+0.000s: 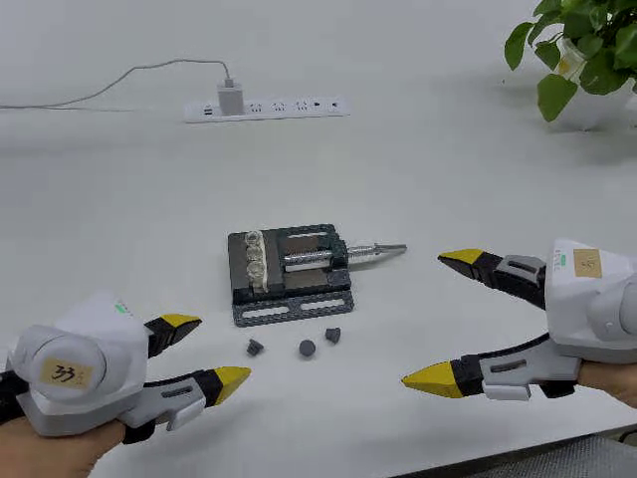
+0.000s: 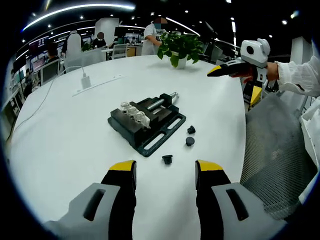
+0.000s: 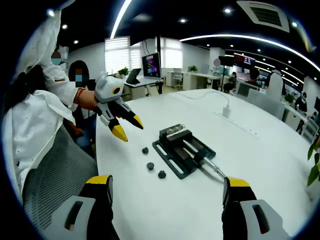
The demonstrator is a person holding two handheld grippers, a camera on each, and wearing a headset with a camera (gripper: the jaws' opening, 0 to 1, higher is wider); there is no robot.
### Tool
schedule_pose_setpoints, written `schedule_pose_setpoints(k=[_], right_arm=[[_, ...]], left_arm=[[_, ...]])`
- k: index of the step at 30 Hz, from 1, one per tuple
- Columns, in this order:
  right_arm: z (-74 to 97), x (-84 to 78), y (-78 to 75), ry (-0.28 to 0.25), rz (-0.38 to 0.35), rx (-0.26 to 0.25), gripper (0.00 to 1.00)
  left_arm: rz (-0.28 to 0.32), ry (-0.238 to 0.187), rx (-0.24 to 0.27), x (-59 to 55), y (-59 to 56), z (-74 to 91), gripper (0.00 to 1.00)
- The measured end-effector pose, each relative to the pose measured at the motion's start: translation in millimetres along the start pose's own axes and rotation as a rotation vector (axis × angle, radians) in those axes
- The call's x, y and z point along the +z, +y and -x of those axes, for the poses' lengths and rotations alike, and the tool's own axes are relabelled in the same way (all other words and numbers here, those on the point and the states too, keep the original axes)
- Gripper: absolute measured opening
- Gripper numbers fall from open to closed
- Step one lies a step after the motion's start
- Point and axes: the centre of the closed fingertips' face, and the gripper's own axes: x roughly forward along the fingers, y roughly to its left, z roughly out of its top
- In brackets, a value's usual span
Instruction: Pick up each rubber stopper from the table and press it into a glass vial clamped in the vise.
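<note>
I saw the white table [image 1: 448, 179] carrying a vise [image 1: 290, 274], three rubber stoppers [image 1: 307, 348], a power strip [image 1: 267, 108] and a potted plant [image 1: 582, 50].

our head view looks forward and down on the table [image 1: 119, 199] from its near edge, with the vise [image 1: 289, 274] mid-frame. our left gripper view sits low, facing the vise from the left, fairly near. our right gripper view faces it from the right, about as near. we see the vise and stoppers [image 1: 307, 348] in all three.
</note>
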Motion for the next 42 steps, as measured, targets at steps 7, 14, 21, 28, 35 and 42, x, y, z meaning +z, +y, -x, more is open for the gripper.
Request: schedule_pose_setpoints(k=[7, 14, 21, 28, 35, 42], right_arm=[[1.4, -1.5, -1.1, 0.002, -0.005, -0.001, 0.89], [0.7, -2.2, -1.5, 0.004, -0.010, 0.000, 0.89], [-0.3, -2.9, -1.6, 0.004, -0.013, 0.000, 0.89], [-0.7, -4.4, -3.1, 0.006, -0.019, -0.002, 0.89], [0.0, -5.7, -4.1, 0.008, -0.022, -0.004, 0.89], [0.7, -7.6, -4.6, 0.009, -0.028, -0.008, 0.89]], left_arm=[[0.027, 0.052, 0.011, -9.2, -2.4, -12.6, 0.33], [0.068, 0.100, 0.017, -18.5, -4.1, -25.7, 0.24], [0.104, 0.126, 0.032, -24.0, -1.4, -33.4, 0.15], [0.127, 0.143, 0.037, -25.0, 0.2, -40.3, 0.13], [0.142, 0.154, 0.038, -25.3, -0.8, -43.8, 0.09], [0.135, 0.158, 0.037, -25.0, -1.6, -45.4, 0.07]])
